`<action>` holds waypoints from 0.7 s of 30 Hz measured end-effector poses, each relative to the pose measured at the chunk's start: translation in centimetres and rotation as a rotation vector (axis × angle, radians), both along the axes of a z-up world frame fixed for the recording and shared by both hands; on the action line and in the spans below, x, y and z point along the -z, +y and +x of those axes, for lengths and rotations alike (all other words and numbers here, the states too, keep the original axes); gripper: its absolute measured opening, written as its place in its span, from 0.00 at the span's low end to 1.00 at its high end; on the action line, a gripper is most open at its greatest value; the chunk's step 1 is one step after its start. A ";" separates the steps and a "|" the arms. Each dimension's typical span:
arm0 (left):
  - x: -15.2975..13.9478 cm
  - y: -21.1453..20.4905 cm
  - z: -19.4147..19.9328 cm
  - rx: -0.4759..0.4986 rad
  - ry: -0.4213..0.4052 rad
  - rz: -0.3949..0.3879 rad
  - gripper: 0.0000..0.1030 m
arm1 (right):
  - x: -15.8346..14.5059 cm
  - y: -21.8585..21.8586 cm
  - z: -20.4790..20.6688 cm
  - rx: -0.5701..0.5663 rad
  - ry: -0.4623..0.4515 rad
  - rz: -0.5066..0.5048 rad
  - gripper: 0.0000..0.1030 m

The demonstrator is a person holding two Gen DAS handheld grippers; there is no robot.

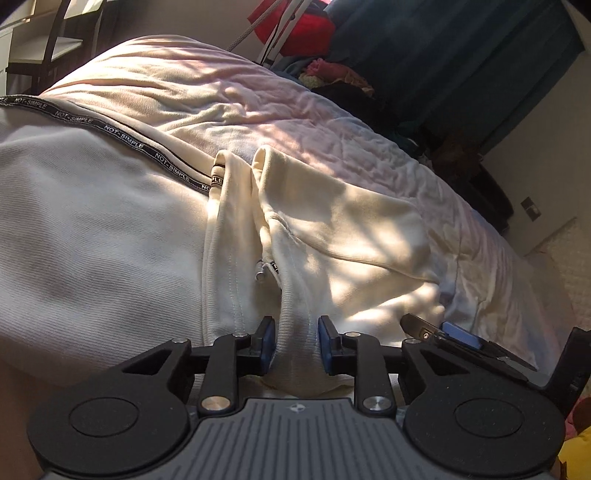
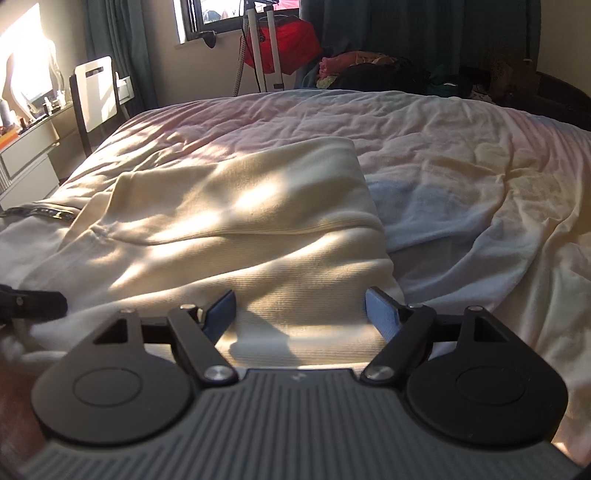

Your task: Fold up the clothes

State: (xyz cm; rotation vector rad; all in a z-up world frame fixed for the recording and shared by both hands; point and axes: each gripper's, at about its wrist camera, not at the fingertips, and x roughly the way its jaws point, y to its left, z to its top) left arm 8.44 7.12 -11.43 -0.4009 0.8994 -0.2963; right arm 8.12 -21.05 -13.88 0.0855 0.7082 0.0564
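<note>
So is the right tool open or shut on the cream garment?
Open. The right tool has its blue pads spread wide apart over the cream garment, with flat, unpinched fabric lying between them.

We see a bed (image 2: pixel 461 155) under a rumpled pale cover, dappled with sunlight. Beyond it stand a window (image 2: pixel 236 14), dark green curtains (image 2: pixel 122 48), a white-backed chair (image 2: pixel 96 92) and a dresser (image 2: pixel 29 155).

garment (image 2: pixel 236 221): lies on the bed (image 2: pixel 461 155), near-left part
left gripper (image 1: pixel 295 343): near edge, a fold of the garment between its fingers
right gripper (image 2: pixel 301 314): just right of the left, over the garment's near edge
chair (image 2: pixel 94 96): far left, beside the bed
clothes pile (image 2: pixel 369 70): beyond the bed's far edge
</note>
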 end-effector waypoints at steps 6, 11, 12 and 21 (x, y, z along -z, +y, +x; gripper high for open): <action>-1.5 2.5 -2.0 -0.022 0.027 -0.019 0.52 | -0.1 -0.3 -0.2 0.006 0.005 0.022 0.78; -3.4 6.0 -4.6 -0.225 0.016 0.167 0.91 | -0.1 -0.3 -0.5 0.008 0.013 0.027 0.78; -3.0 7.1 -4.4 -0.263 0.047 0.153 0.91 | -0.1 -0.3 -0.5 0.008 0.014 0.027 0.78; -0.3 16.1 -2.0 -0.574 0.213 -0.012 0.91 | -0.2 -0.3 -0.6 0.013 0.018 0.034 0.78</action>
